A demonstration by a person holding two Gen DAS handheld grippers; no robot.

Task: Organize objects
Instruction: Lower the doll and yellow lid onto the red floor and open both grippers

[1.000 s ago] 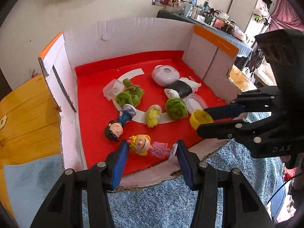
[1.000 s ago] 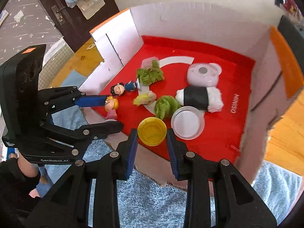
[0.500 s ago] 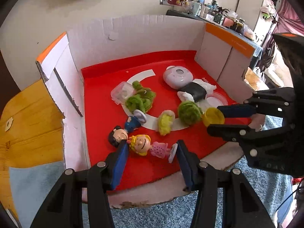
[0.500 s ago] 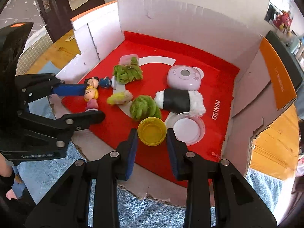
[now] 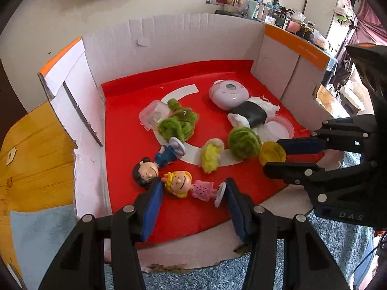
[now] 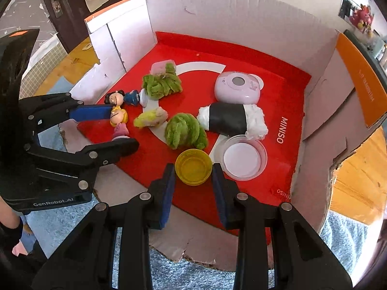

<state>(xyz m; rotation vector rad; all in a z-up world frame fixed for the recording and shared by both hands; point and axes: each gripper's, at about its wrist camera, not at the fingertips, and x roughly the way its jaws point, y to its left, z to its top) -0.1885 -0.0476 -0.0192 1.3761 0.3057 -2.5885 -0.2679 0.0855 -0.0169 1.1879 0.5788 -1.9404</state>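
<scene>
Gripping the yellow cup (image 6: 193, 167) just beside the clear lid (image 6: 244, 158), right jaws stay clenched; left jaws clasp the blonde doll (image 5: 187, 185) lengthwise.

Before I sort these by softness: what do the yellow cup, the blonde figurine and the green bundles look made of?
Yellow cup: translucent glossy plastic, with light showing through its thin wall. Blonde figurine: hard moulded plastic or vinyl, smooth and painted, slightly shiny. Green bundles: fuzzy, looped strands, probably chenille stems or yarn, matte; which one I cannot tell.
</scene>
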